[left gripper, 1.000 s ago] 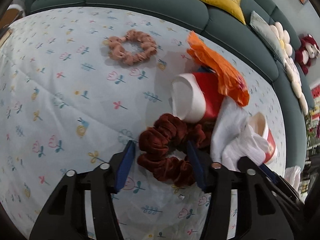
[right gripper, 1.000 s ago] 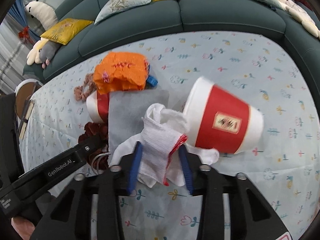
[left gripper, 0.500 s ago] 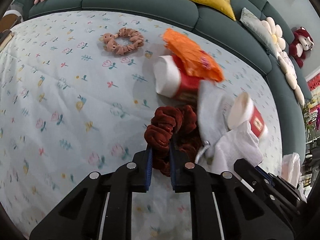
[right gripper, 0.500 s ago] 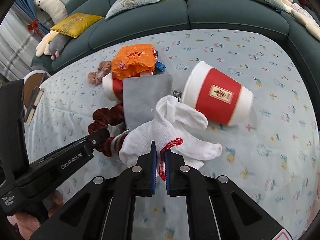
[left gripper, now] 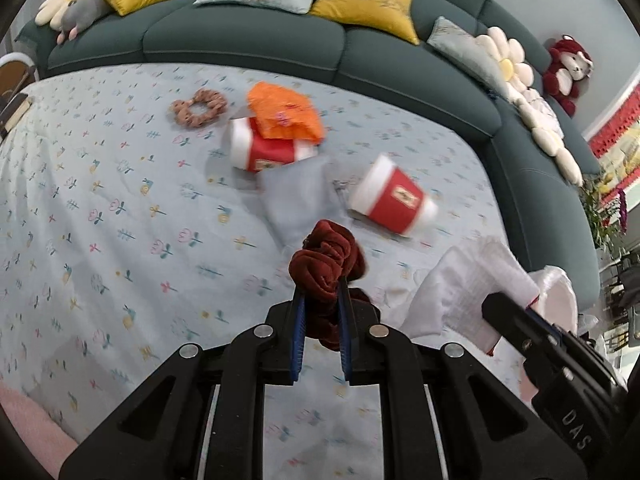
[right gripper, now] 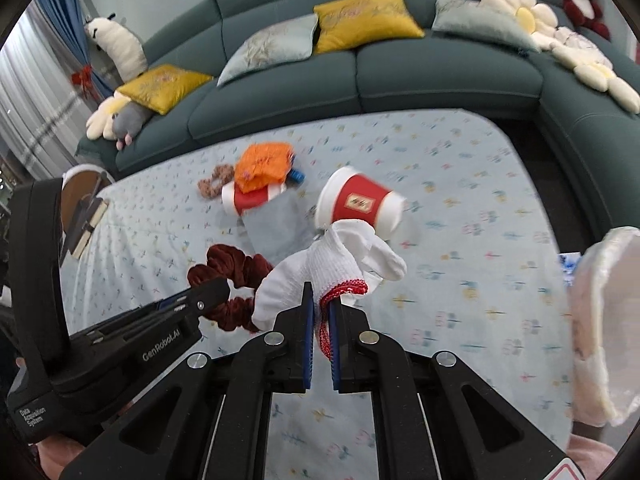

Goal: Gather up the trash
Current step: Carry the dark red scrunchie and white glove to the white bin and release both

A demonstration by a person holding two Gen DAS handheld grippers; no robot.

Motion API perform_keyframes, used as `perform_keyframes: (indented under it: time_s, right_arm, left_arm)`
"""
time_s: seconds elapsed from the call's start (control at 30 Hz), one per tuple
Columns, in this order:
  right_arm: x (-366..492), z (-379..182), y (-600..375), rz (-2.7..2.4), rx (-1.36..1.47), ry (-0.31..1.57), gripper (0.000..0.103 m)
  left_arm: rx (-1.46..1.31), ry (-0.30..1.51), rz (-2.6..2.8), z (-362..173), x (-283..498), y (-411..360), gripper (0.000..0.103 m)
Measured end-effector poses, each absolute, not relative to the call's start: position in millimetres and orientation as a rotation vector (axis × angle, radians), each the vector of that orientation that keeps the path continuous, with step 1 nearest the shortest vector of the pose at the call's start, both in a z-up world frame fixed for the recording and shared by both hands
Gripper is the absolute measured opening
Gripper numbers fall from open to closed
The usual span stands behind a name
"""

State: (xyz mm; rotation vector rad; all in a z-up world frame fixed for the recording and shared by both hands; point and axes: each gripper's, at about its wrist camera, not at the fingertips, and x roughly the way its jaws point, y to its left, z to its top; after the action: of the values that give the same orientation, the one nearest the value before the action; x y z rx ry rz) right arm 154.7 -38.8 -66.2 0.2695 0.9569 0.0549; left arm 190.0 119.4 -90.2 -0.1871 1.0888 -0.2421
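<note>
My left gripper [left gripper: 321,284] is shut on a dark red velvet scrunchie [left gripper: 326,262] and holds it above the table; the scrunchie also shows in the right wrist view [right gripper: 230,270]. My right gripper [right gripper: 320,294] is shut on a white knitted glove with a red cuff [right gripper: 336,264], lifted off the table; the glove also shows in the left wrist view [left gripper: 468,292]. On the flowered tablecloth [left gripper: 120,200] lie two red-and-white paper cups [left gripper: 394,198] [left gripper: 260,150], an orange wrapper [left gripper: 284,112], a grey cloth [left gripper: 298,200] and a pink scrunchie [left gripper: 198,108].
A dark teal sofa [right gripper: 320,80] with yellow and grey cushions curves around the far and right sides of the table. A white plastic bag [right gripper: 604,320] hangs at the right edge. A small round side table [right gripper: 80,192] with a book stands at the left.
Both grippers closed on their items and rose: the left lifted the dark red scrunchie, the right lifted the white glove. Both pulled back from the pile.
</note>
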Motion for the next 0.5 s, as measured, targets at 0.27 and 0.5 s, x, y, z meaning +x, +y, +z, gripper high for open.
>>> perform_keyframes:
  time_s: [0.27, 0.5]
  right_arm:
    - [111.7, -36.5, -84.4, 0.002, 0.294, 0.875, 0.006]
    - [74.1, -23.1, -136.0, -0.071, 0.337, 0.819, 0.006]
  left_arm:
    - [-0.122, 1.028, -0.313, -51.6, 153.3, 68.5, 0.013]
    - [-0.042, 0.992, -0.388, -33.4, 126.6, 16.6, 0.013]
